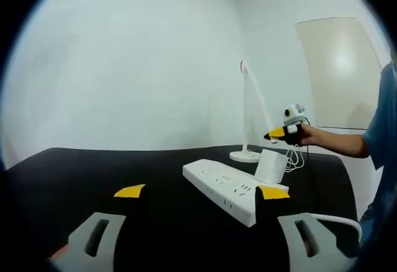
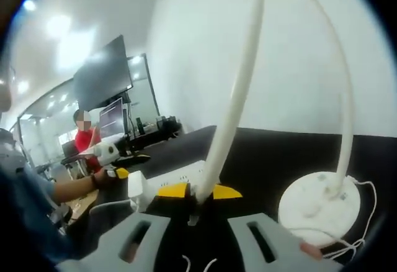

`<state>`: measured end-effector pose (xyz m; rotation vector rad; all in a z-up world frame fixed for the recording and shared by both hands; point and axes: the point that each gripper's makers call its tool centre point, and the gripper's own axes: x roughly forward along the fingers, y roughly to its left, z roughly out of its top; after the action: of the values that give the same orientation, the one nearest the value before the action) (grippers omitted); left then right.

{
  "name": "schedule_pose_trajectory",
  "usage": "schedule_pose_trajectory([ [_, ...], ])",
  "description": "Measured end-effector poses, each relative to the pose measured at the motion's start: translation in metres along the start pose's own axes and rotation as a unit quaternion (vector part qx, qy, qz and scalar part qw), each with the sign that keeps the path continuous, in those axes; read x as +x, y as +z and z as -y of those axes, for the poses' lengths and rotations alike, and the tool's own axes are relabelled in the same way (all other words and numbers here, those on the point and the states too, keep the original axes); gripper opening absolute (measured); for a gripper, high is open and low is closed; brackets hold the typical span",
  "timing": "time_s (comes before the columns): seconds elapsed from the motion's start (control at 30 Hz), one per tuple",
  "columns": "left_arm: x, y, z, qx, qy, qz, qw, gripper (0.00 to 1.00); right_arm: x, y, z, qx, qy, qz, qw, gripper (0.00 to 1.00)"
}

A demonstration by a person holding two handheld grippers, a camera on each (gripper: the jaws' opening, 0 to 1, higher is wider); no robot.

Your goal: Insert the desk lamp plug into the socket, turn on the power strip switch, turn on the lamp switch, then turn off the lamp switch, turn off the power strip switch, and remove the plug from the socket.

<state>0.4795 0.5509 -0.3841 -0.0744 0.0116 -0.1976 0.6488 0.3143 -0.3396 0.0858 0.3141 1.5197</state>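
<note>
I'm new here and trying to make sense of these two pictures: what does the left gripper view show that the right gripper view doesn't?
Left gripper view: a pale door beyond the table. Right gripper view: an office behind, with a dark screen and a seated person in red. Shared: the white power strip, the desk lamp and the black table.

The lamp head [image 2: 248,67] runs out of the right gripper view's top. Right tongs [image 2: 198,192] cover its tip. The power strip [image 2: 177,176] is partly hidden behind them.
</note>
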Motion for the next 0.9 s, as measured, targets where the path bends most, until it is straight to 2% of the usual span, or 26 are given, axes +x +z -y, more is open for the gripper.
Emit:
schedule_pose_trajectory([
  [0.23,0.0,0.0,0.001,0.001,0.002,0.001,1.0,0.66,0.0,0.004,-0.006,0.0,0.006,-0.001,1.0,0.14],
  [0.4,0.001,-0.002,-0.004,0.002,0.002,-0.002,1.0,0.66,0.0,0.006,-0.019,0.001,0.012,0.0,0.9999,0.14],
  [0.63,0.003,-0.004,-0.034,0.002,0.001,-0.005,1.0,0.66,0.001,0.009,-0.031,-0.002,0.017,0.0,0.9999,0.15],
  [0.87,0.003,-0.005,-0.054,0.002,0.002,-0.004,1.0,0.66,0.0,0.014,-0.04,0.003,0.024,0.004,0.9997,0.15],
  [0.9,0.004,-0.005,-0.063,0.0,0.002,-0.003,1.0,0.66,0.0,0.015,-0.041,0.003,0.025,0.004,0.9997,0.15],
])
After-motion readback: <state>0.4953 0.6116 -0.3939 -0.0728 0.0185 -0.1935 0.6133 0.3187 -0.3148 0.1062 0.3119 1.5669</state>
